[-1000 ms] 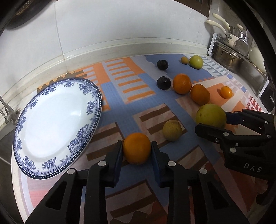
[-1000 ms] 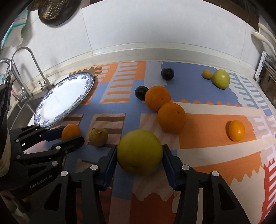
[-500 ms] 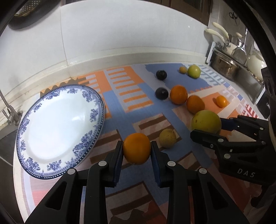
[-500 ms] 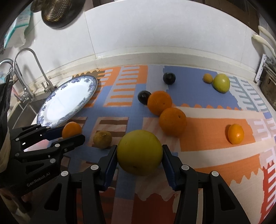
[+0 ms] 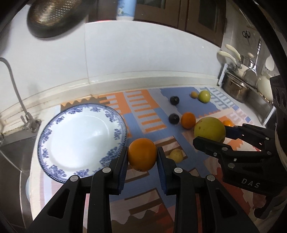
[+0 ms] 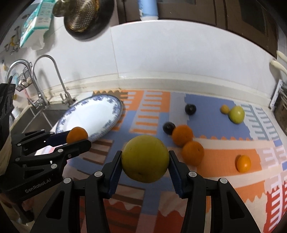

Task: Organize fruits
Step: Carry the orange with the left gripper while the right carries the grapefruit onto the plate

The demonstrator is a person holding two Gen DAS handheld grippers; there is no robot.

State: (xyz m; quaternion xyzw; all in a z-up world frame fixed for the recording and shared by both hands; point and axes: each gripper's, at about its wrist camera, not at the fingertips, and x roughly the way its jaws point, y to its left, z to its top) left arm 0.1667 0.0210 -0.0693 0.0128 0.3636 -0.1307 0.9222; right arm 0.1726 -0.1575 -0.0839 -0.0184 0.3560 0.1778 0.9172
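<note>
My left gripper point(image 5: 142, 156) is shut on an orange point(image 5: 142, 154) and holds it above the mat, just right of the blue-and-white plate point(image 5: 53, 129). My right gripper point(image 6: 145, 159) is shut on a large yellow-green fruit point(image 6: 145, 158), also lifted. The same fruit point(image 5: 209, 129) and the right gripper show in the left wrist view. The left gripper with its orange point(image 6: 77, 134) shows at the plate's point(image 6: 75, 114) near edge in the right wrist view. Two oranges point(image 6: 182, 135), two dark plums point(image 6: 190, 109), a green apple point(image 6: 236, 114) and small citrus point(image 6: 243, 163) lie on the mat.
A small brownish fruit point(image 5: 176, 155) lies on the patterned mat between the grippers. A sink with a tap point(image 6: 59, 78) is at the left, a pot rack point(image 5: 238, 86) at the right. A white tiled wall runs along the back. A strainer point(image 6: 80, 16) hangs above.
Both grippers have risen with their fruits, lifting them off the mat. The left gripper has moved nearer the plate's right edge.
</note>
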